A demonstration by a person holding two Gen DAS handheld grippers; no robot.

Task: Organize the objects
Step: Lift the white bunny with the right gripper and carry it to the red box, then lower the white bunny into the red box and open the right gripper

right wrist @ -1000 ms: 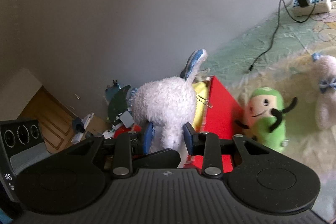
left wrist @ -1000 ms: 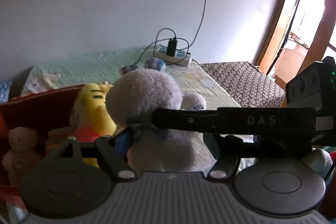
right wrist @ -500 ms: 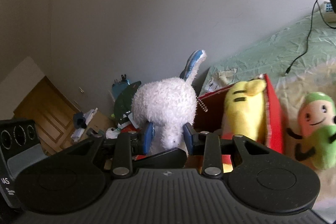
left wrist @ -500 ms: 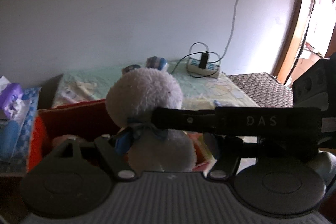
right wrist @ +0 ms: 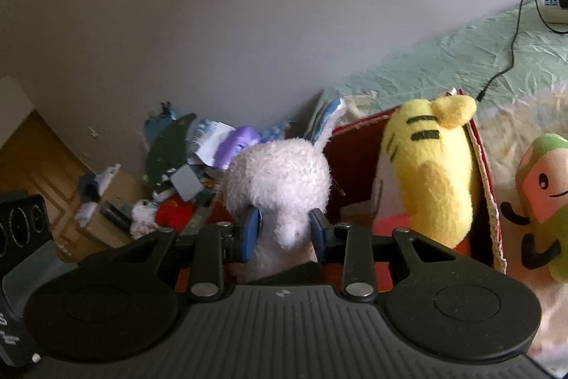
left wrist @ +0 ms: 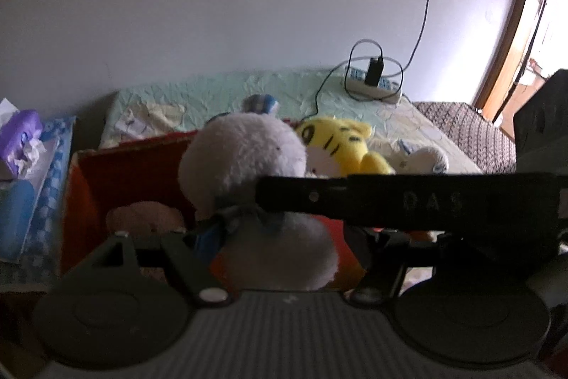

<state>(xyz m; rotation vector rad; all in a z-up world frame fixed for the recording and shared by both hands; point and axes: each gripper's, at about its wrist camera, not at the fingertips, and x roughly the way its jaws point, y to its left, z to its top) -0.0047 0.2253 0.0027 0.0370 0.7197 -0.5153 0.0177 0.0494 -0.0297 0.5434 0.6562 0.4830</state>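
While both grippers clench it, the white plush [right wrist: 280,180] hangs over the red box [right wrist: 355,158]: fluffy, round head, blue-lined ear. Right gripper [right wrist: 285,231] squeezes its neck; left gripper [left wrist: 280,237] pinches it by the blue bow. Yellow tiger [right wrist: 433,173] in box.

You have a fluffy white plush rabbit [right wrist: 280,180] upright, its back to the right wrist view, one blue-lined ear sticking up, a blue bow at its neck; it sits over the near edge of the red box [right wrist: 355,144]. In that box a yellow striped tiger toy [right wrist: 433,180] stands leaning against the right wall, and a small beige teddy [left wrist: 142,219] lies low inside. A green plush figure with a smiling pink face [right wrist: 543,201] lies on the bed just outside the box's right wall.
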